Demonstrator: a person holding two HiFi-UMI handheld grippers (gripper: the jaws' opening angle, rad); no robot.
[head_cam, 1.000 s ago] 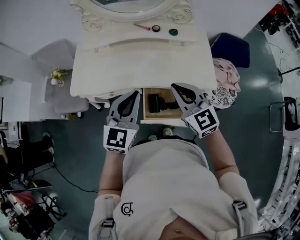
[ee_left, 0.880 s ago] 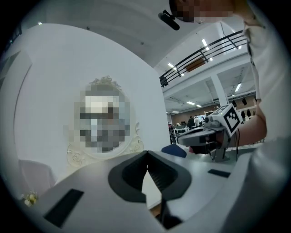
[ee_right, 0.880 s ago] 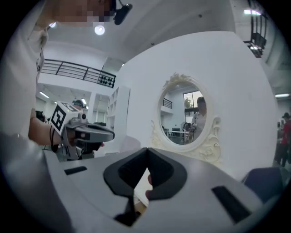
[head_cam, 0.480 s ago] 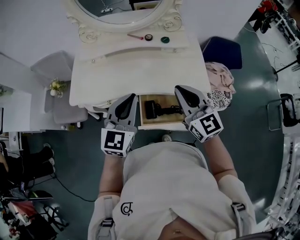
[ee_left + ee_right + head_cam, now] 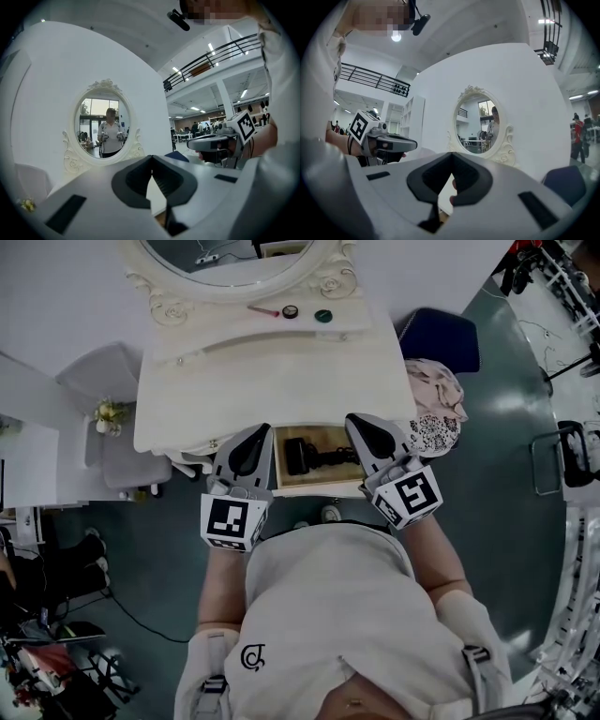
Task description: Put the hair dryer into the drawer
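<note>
Treat dryer (image 5: pixel 314 457), lying in open drawer (image 5: pixel 323 486) between left hand-held gripper (image 5: pixel 260 431) and right hand-held gripper (image 5: pixel 362 422) (both closed tight, empty), as probably rigid, fairly light, smooth-cased: clamp across handle if regrasping.

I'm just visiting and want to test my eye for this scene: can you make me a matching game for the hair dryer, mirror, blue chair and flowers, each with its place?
Things:
1. hair dryer
2. mirror
3. blue chair
4. flowers

Places:
A. left of the table
B. in the open drawer
C. right of the table
D. at the table's back edge

Pairs: 1-B, 2-D, 3-C, 4-A
</note>
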